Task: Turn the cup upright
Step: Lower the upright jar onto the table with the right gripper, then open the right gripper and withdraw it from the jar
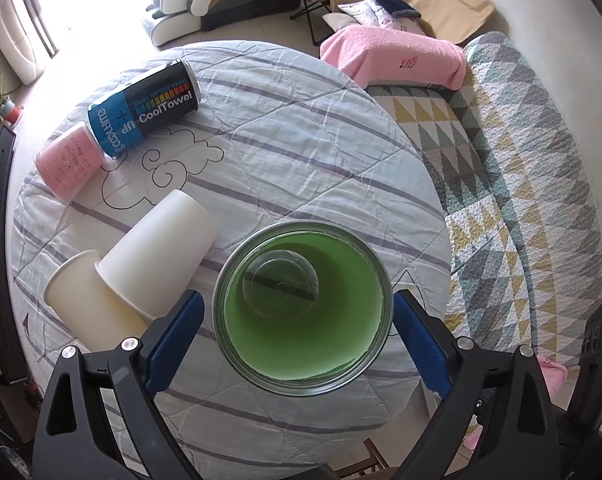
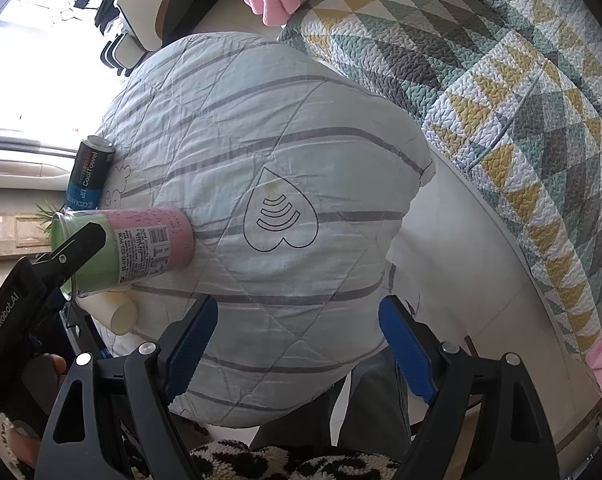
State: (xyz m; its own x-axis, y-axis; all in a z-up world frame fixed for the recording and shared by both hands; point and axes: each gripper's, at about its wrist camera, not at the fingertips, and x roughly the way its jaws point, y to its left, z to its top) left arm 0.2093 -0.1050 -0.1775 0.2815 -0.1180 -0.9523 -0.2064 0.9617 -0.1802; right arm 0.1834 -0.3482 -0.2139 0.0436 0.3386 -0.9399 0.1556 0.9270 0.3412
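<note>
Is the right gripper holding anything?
No. In the right wrist view the right gripper stands open over the cloth, with nothing between its blue fingers.

Upper left, a blue-and-black CoolTowel can (image 1: 143,109) lies on its side on the striped quilted cover (image 1: 301,140). Two white paper cups (image 1: 133,268) lie nested at left. Pink towel (image 1: 393,58) upper right, triangle-patterned quilt (image 1: 521,184) beyond.
</note>
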